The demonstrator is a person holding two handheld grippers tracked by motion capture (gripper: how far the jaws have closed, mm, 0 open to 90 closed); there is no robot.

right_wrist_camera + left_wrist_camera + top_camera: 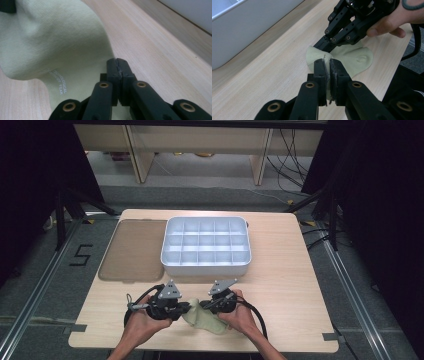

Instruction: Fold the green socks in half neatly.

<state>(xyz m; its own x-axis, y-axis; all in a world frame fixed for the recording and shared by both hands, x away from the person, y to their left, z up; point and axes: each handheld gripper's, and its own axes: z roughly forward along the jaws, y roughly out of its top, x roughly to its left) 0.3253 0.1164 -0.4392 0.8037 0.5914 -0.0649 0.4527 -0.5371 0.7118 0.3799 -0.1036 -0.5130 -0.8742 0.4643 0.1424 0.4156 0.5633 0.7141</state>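
Pinching the pale green sock (pixel 206 321) with my left tongs (pixel 186 308), I nipped its other edge with my right tongs (pixel 204 305). The sock lay on the wooden table (pixel 290 285), near the front edge, below the white divided tray (pixel 206 245).

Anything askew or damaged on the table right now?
Nothing stands out. The white divided tray sits square beside its brown lid; both grippers, left and right, pinch the pale green sock near the front edge.

White divided tray (pixel 206 245) at table (pixel 280 270) centre, brown lid (pixel 134 250) just left. Near edge: left hand-held gripper (pixel 186 309), right hand-held gripper (pixel 204 305) meeting over pale green sock (pixel 207 322).
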